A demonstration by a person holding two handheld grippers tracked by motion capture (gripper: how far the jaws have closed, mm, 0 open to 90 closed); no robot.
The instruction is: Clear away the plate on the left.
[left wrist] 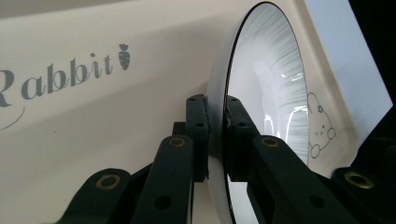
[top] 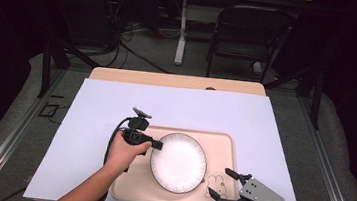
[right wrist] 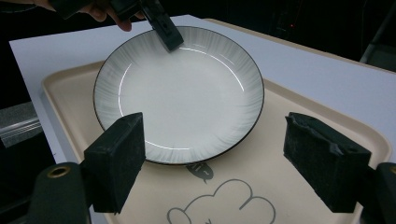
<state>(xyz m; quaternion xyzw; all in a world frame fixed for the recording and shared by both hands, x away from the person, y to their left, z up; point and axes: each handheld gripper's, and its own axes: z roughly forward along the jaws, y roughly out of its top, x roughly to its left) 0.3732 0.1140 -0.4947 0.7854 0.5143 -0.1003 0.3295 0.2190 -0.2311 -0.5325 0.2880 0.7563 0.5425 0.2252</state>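
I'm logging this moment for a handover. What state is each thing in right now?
Plate: right way up on the tray, empty, rim pinched at its left edge.
Tray: flat on the white sheet, holding the plate.
Left gripper: shut on the plate's rim.
Right gripper: open, jaws wide apart, holding nothing, at the tray's near right corner.

The plate (top: 178, 162) lies on the tray (top: 222, 140), left of centre.
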